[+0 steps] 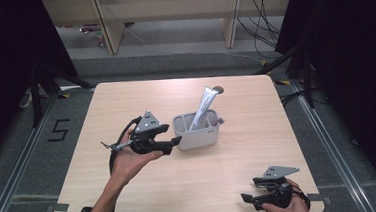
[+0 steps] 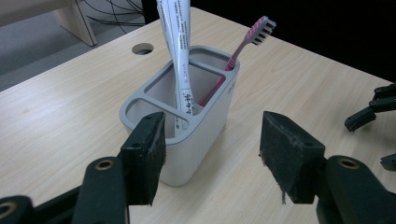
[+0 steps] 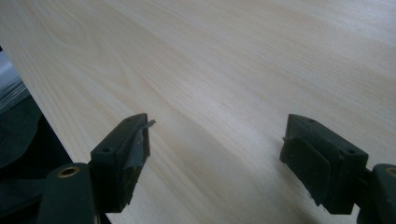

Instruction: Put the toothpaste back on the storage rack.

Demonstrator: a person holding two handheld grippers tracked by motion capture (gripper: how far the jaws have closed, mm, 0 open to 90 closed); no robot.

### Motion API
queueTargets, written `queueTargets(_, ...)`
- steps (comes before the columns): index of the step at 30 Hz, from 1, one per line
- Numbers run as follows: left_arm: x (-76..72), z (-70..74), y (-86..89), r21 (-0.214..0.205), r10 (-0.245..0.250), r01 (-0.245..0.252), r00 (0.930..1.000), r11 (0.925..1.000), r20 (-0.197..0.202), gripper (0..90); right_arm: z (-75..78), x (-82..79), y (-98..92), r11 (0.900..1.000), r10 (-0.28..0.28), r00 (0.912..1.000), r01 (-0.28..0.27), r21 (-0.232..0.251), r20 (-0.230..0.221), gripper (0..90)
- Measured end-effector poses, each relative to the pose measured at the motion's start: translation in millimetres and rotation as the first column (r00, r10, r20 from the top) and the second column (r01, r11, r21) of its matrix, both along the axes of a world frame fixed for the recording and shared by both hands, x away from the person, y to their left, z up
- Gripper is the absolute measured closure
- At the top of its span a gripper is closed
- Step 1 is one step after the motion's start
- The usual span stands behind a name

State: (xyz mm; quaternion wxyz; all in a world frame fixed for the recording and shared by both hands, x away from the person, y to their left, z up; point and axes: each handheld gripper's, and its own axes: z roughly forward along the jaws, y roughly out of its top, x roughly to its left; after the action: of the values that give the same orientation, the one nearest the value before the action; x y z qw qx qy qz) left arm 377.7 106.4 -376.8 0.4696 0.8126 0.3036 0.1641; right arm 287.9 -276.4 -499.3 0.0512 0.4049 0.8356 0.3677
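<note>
- Left gripper (image 1: 174, 143) hovering just left of the holder (image 1: 197, 130), fingers (image 2: 148, 154) standing open, gripping nothing.
- Holder sitting mid-desk (image 1: 146, 189), keeping a tube (image 1: 203, 107) and a toothbrush (image 2: 240, 51) leaning in separate compartments.
- Right gripper (image 1: 249, 200) resting near the desk's front right corner, fingers gaping apart, empty.

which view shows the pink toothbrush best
The left gripper view: the toothbrush is close and sharp, leaning in the holder's far compartment. The high view shows it as a tiny blurred bit at the holder's right end. The right gripper view faces bare table.
</note>
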Motion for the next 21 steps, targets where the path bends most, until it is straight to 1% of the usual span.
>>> queueTargets(1, -1.2, -1.0, 0.4, -0.016, 0.004, -0.004, 1.0, 0.9999, 0.0, 39.2, -0.3, 1.3, -0.6, 0.9999, 0.01, 0.9997, -0.01, -0.006, 0.02, 23.6)
queueTargets(2, -2.6, -1.2, 1.4, -0.015, 0.009, -0.009, 1.0, 0.9998, 0.0, 38.2, -0.4, 0.8, 0.1, 1.0, 0.005, 0.9999, -0.005, 0.0, 0.01, 23.6)
queueTargets(3, -3.4, -2.0, 2.2, -0.023, 0.009, -0.009, 1.0, 0.9997, 0.002, 36.7, -0.4, 0.6, 0.3, 1.0, 0.003, 1.0, -0.003, 0.001, 0.007, 23.6)
queueTargets(4, -5.1, -1.7, 3.0, -0.018, 0.017, -0.017, 0.9999, 0.9997, 0.001, 35.1, -0.5, 0.7, 0.3, 1.0, 0.003, 1.0, -0.003, 0.001, 0.007, 23.6)
queueTargets(5, -6.3, -1.9, 3.9, -0.015, 0.015, -0.015, 0.9999, 0.9998, 0.005, 33.6, -0.5, 0.7, 0.2, 1.0, 0.003, 1.0, -0.003, 0.001, 0.007, 23.6)
queueTargets(6, -8.0, -2.2, 4.2, -0.016, 0.019, -0.019, 0.9998, 0.9997, 0.003, 32.2, -0.6, 1.1, -0.2, 1.0, 0.006, 0.9999, -0.006, -0.001, 0.015, 23.6)
queueTargets(7, -8.9, -2.2, 5.6, -0.001, 0.012, -0.012, 0.9999, 0.9999, 0.006, 31.0, -0.4, 1.0, -0.4, 1.0, 0.005, 0.9999, -0.005, -0.001, 0.015, 23.6)
queueTargets(8, -10.4, -3.8, 4.7, -0.024, 0.019, -0.019, 0.9998, 0.9995, 0.005, 30.0, -0.1, 0.9, -0.4, 1.0, 0.001, 0.9999, -0.001, -0.004, 0.017, 23.6)
queueTargets(10, -13.1, -4.6, 6.0, -0.003, 0.012, -0.012, 0.9999, 0.9999, 0.007, 27.6, 0.1, 1.2, -0.7, 1.0, 0.003, 0.9997, -0.003, -0.008, 0.023, 23.5)
queueTargets(11, -14.8, -5.9, 5.5, -0.012, 0.018, -0.018, 0.9998, 0.9998, 0.008, 26.1, -0.1, 0.6, -0.2, 1.0, 0.005, 0.9998, -0.005, -0.006, 0.019, 23.6)
queueTargets(12, -15.5, -7.3, 5.6, -0.02, 0.013, -0.013, 0.9999, 0.9997, 0.011, 26.1, -0.1, 0.6, -0.2, 1.0, 0.005, 0.9998, -0.005, -0.006, 0.019, 23.6)
queueTargets(13, -17.2, -7.5, 6.7, 0.002, 0.014, -0.014, 0.9998, 0.9999, 0.013, 25.5, -0.5, -0.1, 0.8, 1.0, 0.001, 0.9999, -0.001, -0.001, 0.01, 23.5)
queueTargets(15, -19.4, -10.6, 6.6, -0.009, 0.023, -0.023, 0.9996, 0.9997, 0.015, 24.2, -0.2, -0.4, 0.3, 1.0, 0.0, 0.9999, 0.0, -0.008, 0.015, 23.6)
queueTargets(16, -21.1, -14.1, 8.5, -0.001, 0.021, -0.021, 0.9997, 0.9998, 0.012, 24.0, -0.2, -0.5, 0.1, 1.0, -0.002, 0.9999, 0.002, -0.008, 0.015, 23.6)
queueTargets(17, -21.1, -14.1, 8.5, -0.001, 0.021, -0.021, 0.9997, 0.9998, 0.012, 23.9, -0.3, -0.4, -0.2, 1.0, 0.0, 0.9999, 0.0, -0.008, 0.013, 23.6)
queueTargets(18, -21.8, -16.6, 8.8, -0.01, 0.022, -0.022, 0.9997, 0.9997, 0.007, 23.9, -0.5, -0.7, -0.5, 1.0, 0.0, 0.9999, 0.0, -0.008, 0.015, 23.6)
queueTargets(19, -23.1, -17.7, 10.1, 0.005, 0.024, -0.024, 0.9997, 0.9997, 0.001, 23.9, -0.7, -1.1, -0.7, 1.0, -0.002, 0.9998, 0.002, -0.008, 0.019, 23.6)
queueTargets(20, -24.5, -21.2, 11.6, 0.009, 0.022, -0.021, 0.9998, 0.9997, -0.002, 23.9, -0.5, -1.6, -0.9, 0.9999, -0.006, 0.9999, 0.006, -0.009, 0.015, 23.6)
queueTargets(21, -24.5, -21.2, 11.6, 0.009, 0.022, -0.021, 0.9998, 0.9997, -0.002, 23.9, -0.5, -1.6, -0.9, 0.9999, -0.006, 0.9999, 0.006, -0.009, 0.015, 23.6)
